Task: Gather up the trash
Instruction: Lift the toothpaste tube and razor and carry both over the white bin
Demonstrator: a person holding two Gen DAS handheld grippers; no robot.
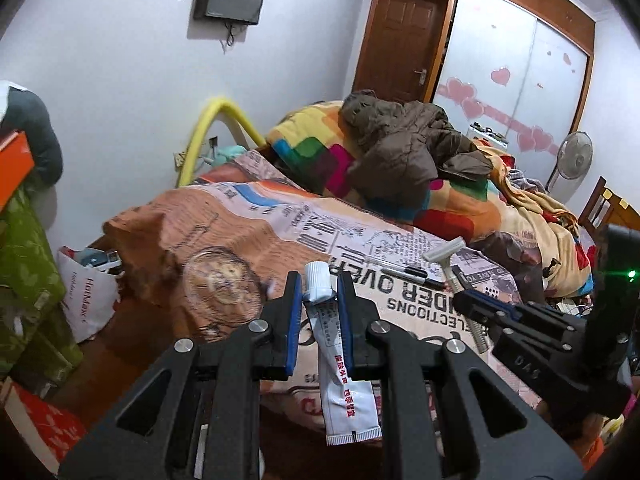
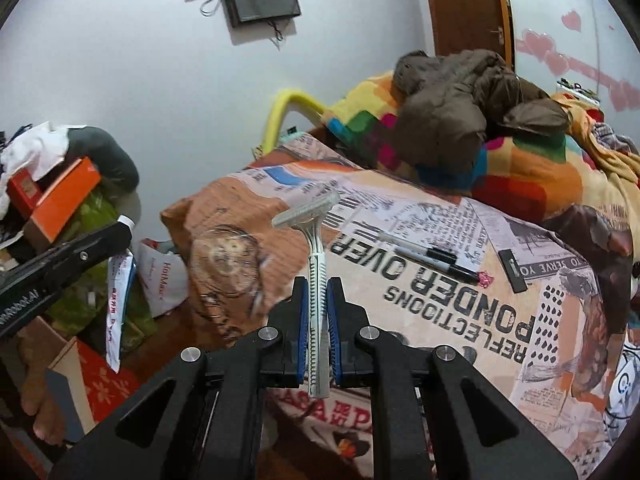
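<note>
Item 1: white tube (image 1: 338,364), capped, red print, pinched in my left tongs (image 1: 319,292). Item 2: pale razor (image 2: 316,280), head up, clamped in my right tongs (image 2: 317,300). Only right view shows a bare foot (image 2: 42,408) lower left.

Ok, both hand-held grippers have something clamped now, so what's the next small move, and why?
Probably carry both toward the white shopping bag on the floor left of the bed. The left hand-held gripper is shut on the white tube, the right hand-held gripper on the razor, and both items hang clear of the printed bedcover. Whether that bag is the trash bag I can't confirm.
</note>
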